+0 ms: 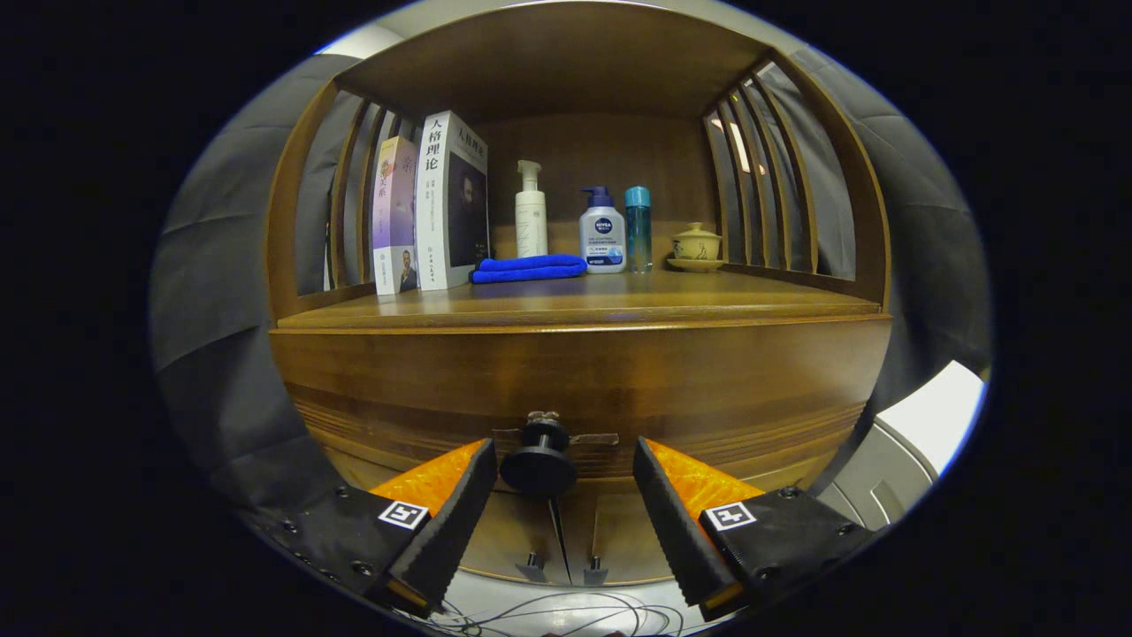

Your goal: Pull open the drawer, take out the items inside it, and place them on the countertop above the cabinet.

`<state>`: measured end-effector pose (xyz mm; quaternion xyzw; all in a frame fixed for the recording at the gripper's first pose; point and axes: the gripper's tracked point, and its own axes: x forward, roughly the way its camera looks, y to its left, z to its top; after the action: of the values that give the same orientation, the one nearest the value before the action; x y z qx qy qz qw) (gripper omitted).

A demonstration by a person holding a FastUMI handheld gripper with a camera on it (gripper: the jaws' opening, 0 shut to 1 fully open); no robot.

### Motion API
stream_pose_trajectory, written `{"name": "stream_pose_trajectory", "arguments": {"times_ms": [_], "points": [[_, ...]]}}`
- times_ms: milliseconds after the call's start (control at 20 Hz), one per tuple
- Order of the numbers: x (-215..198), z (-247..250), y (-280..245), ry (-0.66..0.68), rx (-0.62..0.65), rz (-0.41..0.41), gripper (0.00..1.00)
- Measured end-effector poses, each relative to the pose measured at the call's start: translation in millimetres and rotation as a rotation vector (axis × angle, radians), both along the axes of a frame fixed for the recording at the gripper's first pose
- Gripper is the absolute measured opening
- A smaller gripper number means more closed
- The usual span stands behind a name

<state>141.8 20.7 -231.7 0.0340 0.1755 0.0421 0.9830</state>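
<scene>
I am holding the gripper [561, 460] level with the front of the wooden cabinet [354, 389], and its two orange-and-black fingers [455, 504] are standing spread apart, pressing on nothing. The black round knob [539, 464] of the drawer [707, 389] is sitting between the fingertips, nearer the left finger, and neither finger is touching it as far as I can see. The drawer front is lying flush with the cabinet, so it is not yet pulled out and whatever is inside is hidden from me. Above it the countertop [619, 305] is carrying a row of things toward the back: two upright books [433, 208] at the left, a folded blue cloth [529, 267] just beside them, then a white pump bottle [531, 217], a squat white bottle with a blue pump [602, 232], a slim teal bottle [638, 226] and a small lidded cup on a saucer [696, 245] at the right. Below the drawer I am seeing two cabinet doors with small handles [562, 564], and some thin cables [548, 615] lying on the floor.
</scene>
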Motion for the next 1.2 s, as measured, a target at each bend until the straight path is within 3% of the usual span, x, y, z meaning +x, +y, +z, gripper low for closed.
{"name": "stream_pose_trajectory", "arguments": {"times_ms": [200,400,500,650,1200], "points": [[4.1,-2.2,7.2,-0.006,0.01,0.033,0.93],[5.6,-2.6,14.9,-0.007,-0.043,0.059,0.46],[2.6,-2.6,15.2,0.014,-0.024,0.048,0.46],[8.2,-6.1,17.3,0.015,0.009,0.033,0.27],[-8.5,-4.8,15.2,-0.013,-0.012,0.003,0.27]]}}
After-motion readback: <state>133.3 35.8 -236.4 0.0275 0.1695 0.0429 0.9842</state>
